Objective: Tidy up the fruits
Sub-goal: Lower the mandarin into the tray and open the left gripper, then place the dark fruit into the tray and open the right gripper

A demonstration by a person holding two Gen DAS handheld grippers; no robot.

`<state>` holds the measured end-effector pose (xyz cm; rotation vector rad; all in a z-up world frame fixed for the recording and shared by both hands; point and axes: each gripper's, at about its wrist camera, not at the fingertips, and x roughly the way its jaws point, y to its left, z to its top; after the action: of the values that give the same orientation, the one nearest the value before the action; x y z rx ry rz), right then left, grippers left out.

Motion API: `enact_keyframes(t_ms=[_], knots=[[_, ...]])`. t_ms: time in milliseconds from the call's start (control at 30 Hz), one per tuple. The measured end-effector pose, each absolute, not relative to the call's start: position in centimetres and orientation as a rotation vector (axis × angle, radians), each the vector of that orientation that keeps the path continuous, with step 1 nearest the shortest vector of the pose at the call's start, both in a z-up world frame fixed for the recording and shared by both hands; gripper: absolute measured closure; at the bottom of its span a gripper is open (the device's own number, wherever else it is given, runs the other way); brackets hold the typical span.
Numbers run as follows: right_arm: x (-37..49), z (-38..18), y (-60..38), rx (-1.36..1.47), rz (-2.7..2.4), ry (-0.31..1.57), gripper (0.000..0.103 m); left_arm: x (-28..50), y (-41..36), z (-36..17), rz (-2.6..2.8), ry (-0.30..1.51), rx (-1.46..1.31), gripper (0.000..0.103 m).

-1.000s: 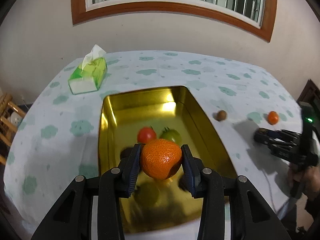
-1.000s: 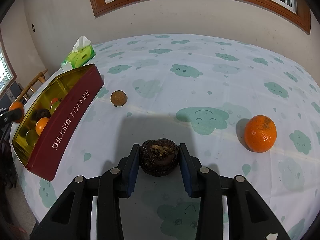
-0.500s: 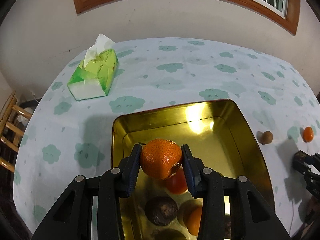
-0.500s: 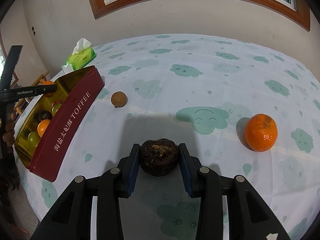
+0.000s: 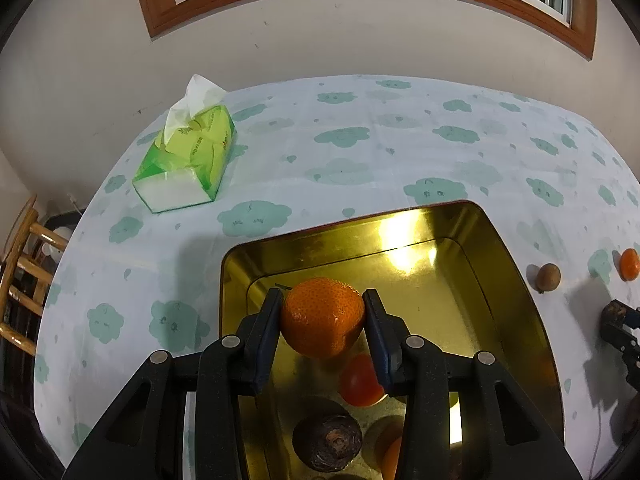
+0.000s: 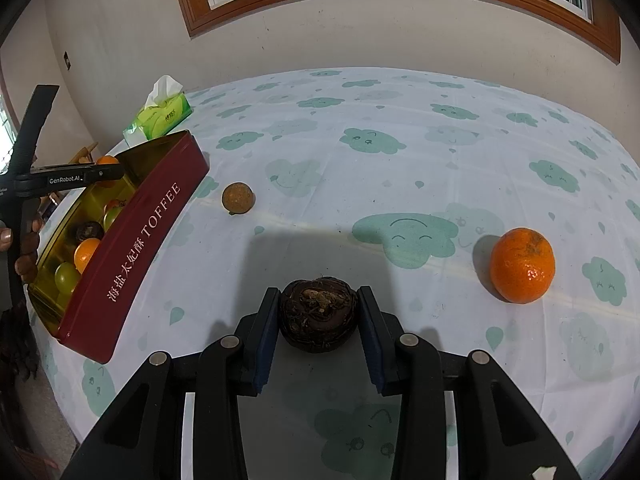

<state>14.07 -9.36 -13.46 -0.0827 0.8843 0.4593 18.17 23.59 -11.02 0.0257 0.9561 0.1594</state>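
My left hand-held gripper [image 5: 323, 318] has moved further over the tin [image 5: 516, 280] since a second ago; it is now above the far end, clamped on a mandarin [image 5: 323, 316]. Under it in the tin lie a tomato [image 5: 360, 382] and a dark round fruit [image 5: 327, 440]. My right hand-held gripper [image 6: 318, 314] is clamped on a dark brown fruit [image 6: 318, 312] over the bench [image 6: 400, 152]. Another mandarin [image 6: 522, 266] and a small brown fruit [image 6: 237, 198] lie on the bench, well apart.

Left wrist view looks steeply down, close over the tin [image 5: 516, 280], facing the wall. Right wrist view sits low over the table [image 6: 400, 152], facing the same wall; both share the tin [image 6: 132, 232] and tissue pack [image 5: 188, 160].
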Motion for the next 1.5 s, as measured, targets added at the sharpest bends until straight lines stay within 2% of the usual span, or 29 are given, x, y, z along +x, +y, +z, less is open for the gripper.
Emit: enact_keyframes(t_ms=[267,367,433,667,933,1167,1233,1300,1500], knots=[[14.1,-13.4,-9.3,-0.083,0.459,0.885,0.068,18.0,23.3,-11.2,0.164,0.950,0.041,0.059],[14.1,-13.4,-9.4,-0.084,0.459,0.885,0.068,17.9,23.0,-11.0,0.171,0.928,0.057,0.045],[14.1,-13.4,-9.4,-0.085,0.458,0.885,0.068,17.6,22.9,-10.7,0.175,0.916,0.066,0.041],[14.1,-13.4,-9.4,-0.092,0.455,0.885,0.068,16.3,22.1,-9.8,0.181,0.888,0.081,0.040],[14.1,-13.4,-9.3,-0.095,0.453,0.886,0.068,13.3,21.0,-8.2,0.198,0.834,0.073,0.029],[13.9,-13.1,-9.3,-0.095,0.438,0.871,0.068,10.9,20.5,-6.9,0.200,0.797,0.046,0.026],[13.7,-12.9,-9.2,-0.052,0.451,0.879,0.068,10.4,20.6,-6.7,0.206,0.791,0.037,0.019],[13.5,-12.5,-8.5,-0.052,0.466,0.878,0.068,9.8,20.7,-6.6,0.213,0.782,0.027,0.017],[12.1,-9.7,-4.9,-0.061,0.572,0.838,0.068,8.7,21.6,-6.7,0.228,0.784,0.005,0.015]])
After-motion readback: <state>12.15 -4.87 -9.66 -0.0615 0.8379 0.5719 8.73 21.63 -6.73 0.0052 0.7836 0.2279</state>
